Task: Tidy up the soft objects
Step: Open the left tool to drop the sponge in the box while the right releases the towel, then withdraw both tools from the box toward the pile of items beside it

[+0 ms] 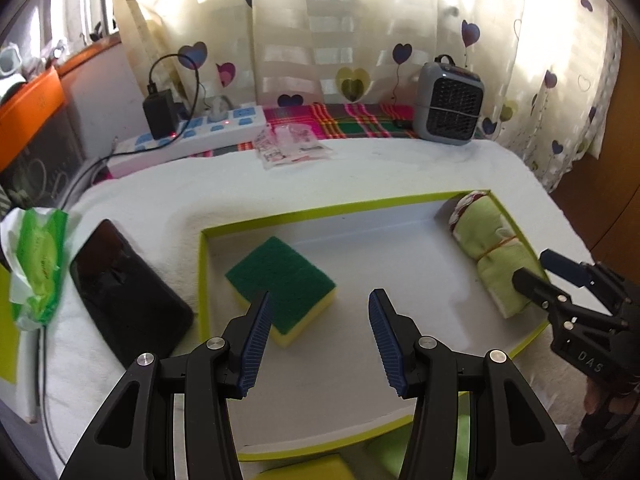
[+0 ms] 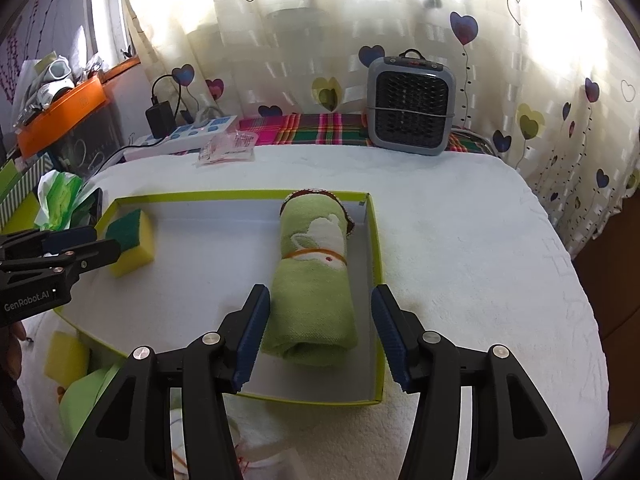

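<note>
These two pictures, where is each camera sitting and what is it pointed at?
Left wrist: on the left gripper, looking along its open fingers at the sponge in the green-edged box; the right gripper shows at right.
Right wrist: on the right gripper, open around the rolled towel; the left gripper shows at left.
Shared: box, sponge, towel, grey heater and power strip.

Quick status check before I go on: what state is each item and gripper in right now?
Left gripper: open, empty, over the tray.
Right gripper: open, fingers either side of the towel.
Rolled green towel: rolled, banded, lying in the tray's right end.
Sponge: flat in the tray, green side up.
Tray: open, no lid.
Phone: screen dark.
Power strip: red light on.
</note>
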{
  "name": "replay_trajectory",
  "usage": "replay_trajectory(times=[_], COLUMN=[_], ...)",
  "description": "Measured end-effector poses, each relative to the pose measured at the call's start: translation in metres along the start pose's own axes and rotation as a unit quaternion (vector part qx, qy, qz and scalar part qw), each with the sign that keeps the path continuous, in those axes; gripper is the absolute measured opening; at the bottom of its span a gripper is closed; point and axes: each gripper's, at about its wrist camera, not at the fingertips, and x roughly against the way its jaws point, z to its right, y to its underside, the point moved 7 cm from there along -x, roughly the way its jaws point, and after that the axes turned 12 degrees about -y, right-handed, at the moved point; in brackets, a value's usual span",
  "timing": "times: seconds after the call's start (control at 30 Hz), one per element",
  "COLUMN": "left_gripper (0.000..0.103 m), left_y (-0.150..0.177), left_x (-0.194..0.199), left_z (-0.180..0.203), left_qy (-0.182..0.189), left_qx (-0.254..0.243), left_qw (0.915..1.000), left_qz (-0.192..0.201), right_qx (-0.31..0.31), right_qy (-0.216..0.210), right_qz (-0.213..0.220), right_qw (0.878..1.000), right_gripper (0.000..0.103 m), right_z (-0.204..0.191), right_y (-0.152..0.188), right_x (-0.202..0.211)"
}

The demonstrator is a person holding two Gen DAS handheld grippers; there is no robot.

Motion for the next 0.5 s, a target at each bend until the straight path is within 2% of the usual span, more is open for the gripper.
replay_trajectory(times=[0.1,0.4,0.5], left_gripper=[0.049,0.049,0.049], left_y=[-0.0005,0.0086,0.0091], left_x=[0.0021,-0.0043,-0.0031], left_z=[0.0058,0.0079,0.0071], left_qy=[0.018,0.023,0.012], left_qx=[0.002,0.001,0.0], left_qw=[0.9998,0.9996,0.9998], left_qz=[0.003,-0.016,-0.016], right_qx=[-0.002,-0.002,0.0], right_qy=[0.0,-0.005,-0.003], right_qz=[0.001,0.001,0.0], right_qw=[1.0,1.0,1.0], right_gripper=[0.054,0.054,0.054], right_z=[0.0015,0.0,-0.0016], right_y=[0.0009,0.0021,0.0031], right_x=[0.0012,0.0022,0.0027])
